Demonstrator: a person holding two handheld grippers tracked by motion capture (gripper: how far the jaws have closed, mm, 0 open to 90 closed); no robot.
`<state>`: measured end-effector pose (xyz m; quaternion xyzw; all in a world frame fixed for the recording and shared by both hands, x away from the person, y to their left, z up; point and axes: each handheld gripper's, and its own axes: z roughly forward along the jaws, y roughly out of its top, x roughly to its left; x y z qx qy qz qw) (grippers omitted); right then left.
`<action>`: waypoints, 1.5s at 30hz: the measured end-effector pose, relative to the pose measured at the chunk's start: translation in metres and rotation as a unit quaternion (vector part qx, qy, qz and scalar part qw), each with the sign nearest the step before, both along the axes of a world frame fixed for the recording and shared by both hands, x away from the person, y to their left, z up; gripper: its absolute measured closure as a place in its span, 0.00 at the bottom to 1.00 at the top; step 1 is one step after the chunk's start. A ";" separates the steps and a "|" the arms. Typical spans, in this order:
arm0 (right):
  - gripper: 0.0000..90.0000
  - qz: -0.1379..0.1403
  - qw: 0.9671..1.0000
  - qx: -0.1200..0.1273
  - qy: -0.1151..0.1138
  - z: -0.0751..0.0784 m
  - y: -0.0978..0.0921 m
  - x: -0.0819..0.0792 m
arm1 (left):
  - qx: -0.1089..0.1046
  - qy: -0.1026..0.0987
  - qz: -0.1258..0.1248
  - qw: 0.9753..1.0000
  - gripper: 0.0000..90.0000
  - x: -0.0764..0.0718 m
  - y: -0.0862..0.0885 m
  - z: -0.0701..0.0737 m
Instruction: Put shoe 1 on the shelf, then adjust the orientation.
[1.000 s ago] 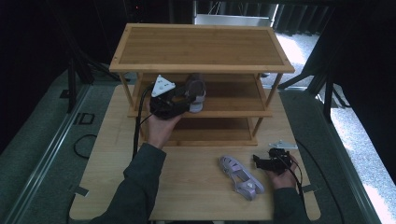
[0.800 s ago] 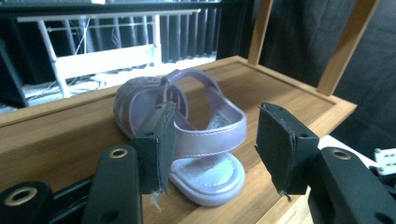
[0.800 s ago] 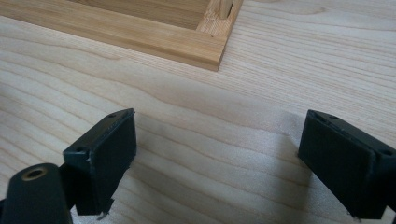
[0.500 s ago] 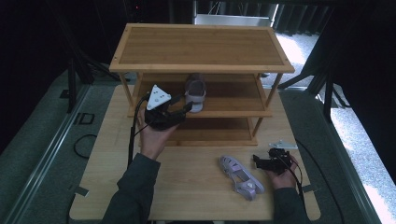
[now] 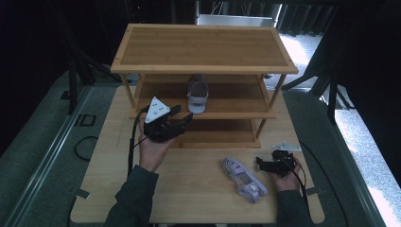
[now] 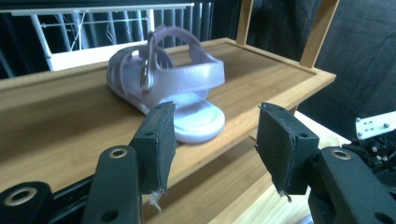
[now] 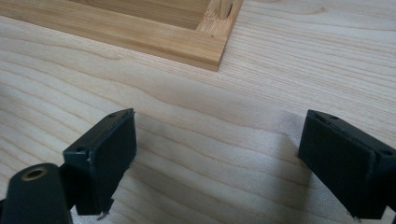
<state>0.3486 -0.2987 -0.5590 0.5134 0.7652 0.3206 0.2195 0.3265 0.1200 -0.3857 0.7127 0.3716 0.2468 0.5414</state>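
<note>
Lilac strappy sandal lying on the pale wooden table, just beside the right gripper, jaws spread, empty. Left gripper drawn back from the shelf since a second ago, jaws apart, empty. Matching lilac sandal left on the bamboo rack's middle shelf, heel at the front edge; one placed, one remaining, room alongside.

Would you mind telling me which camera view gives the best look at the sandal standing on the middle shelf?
The left gripper view: the sandal is close, its straps, buckle and sole clear, just beyond the open left hand-held gripper. The high view shows it small and dim under the top shelf. The right gripper view faces bare table.
</note>
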 end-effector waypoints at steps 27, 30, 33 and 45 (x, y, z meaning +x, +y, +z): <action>0.12 0.000 1.000 0.000 0.001 0.000 0.000 0.000 | 0.000 0.022 -0.005 1.000 0.52 -0.016 0.009 -0.043; 0.12 0.000 1.000 0.000 0.001 0.000 0.000 0.000 | 0.003 0.024 -0.005 1.000 0.52 -0.018 0.011 -0.049; 0.12 0.000 1.000 0.000 0.001 0.000 0.000 0.000 | -0.001 0.028 -0.002 1.000 0.52 -0.019 0.014 -0.054; 0.12 0.001 1.000 0.000 0.001 0.000 0.000 0.000 | 0.009 0.037 0.008 0.999 0.52 -0.028 0.018 -0.084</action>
